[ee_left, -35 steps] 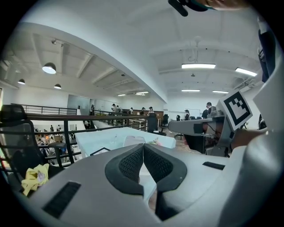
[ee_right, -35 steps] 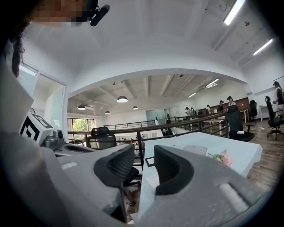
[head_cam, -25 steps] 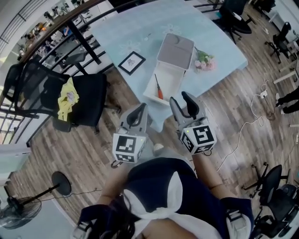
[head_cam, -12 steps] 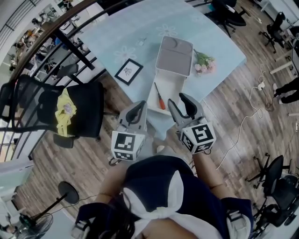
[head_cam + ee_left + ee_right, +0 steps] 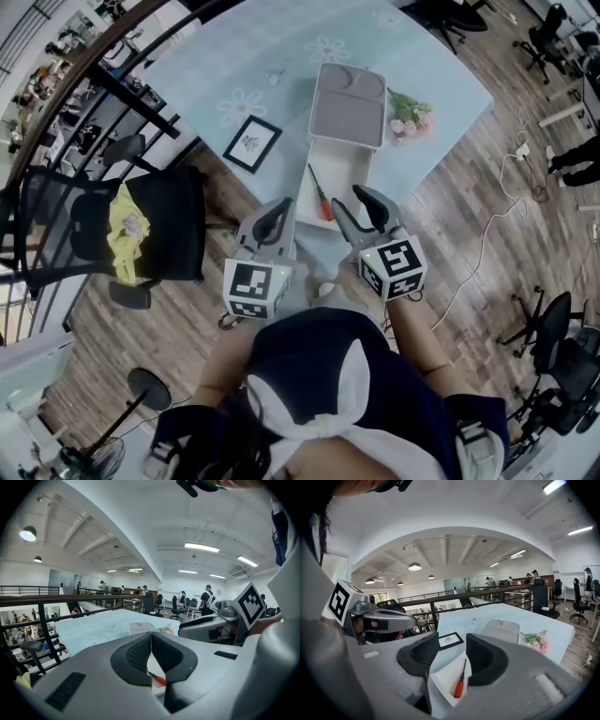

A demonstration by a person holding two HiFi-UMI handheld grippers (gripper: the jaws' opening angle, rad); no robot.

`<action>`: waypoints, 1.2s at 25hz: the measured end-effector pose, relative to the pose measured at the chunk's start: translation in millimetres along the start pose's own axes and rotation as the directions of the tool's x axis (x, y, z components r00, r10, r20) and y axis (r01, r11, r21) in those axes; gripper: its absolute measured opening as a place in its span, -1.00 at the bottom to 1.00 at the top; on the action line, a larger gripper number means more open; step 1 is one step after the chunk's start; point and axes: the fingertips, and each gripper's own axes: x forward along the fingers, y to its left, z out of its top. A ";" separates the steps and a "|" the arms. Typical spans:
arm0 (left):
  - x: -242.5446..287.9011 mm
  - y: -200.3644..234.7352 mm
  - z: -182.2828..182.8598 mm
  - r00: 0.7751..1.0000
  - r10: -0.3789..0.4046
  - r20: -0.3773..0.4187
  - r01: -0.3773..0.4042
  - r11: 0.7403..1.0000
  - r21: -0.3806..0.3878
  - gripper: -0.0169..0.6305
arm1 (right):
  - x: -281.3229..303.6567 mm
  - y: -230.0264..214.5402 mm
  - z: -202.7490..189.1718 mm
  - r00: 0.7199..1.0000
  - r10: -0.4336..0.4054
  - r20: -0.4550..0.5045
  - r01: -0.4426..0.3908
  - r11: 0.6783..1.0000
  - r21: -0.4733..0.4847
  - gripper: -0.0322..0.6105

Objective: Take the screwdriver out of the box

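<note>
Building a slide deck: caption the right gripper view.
Open right gripper lined up on the screwdriver lying in the open box.

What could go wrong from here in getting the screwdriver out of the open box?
1. The thin orange-handled screwdriver lies flat on the floor of the open white box. The open right gripper has broad jaws, so they may scrape the floor or push the tool rather than close on it.
2. The box sits near the corner of the light blue table with nothing holding it; the left gripper is shut and off it. A nudge might slide it.
</note>
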 end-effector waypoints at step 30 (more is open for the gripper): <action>57.7 58.2 -37.7 0.982 -0.157 -0.104 0.157 0.988 -0.011 -0.89 | 89.5 -12.8 -123.8 0.909 0.015 -0.416 0.020 0.997 0.080 -0.33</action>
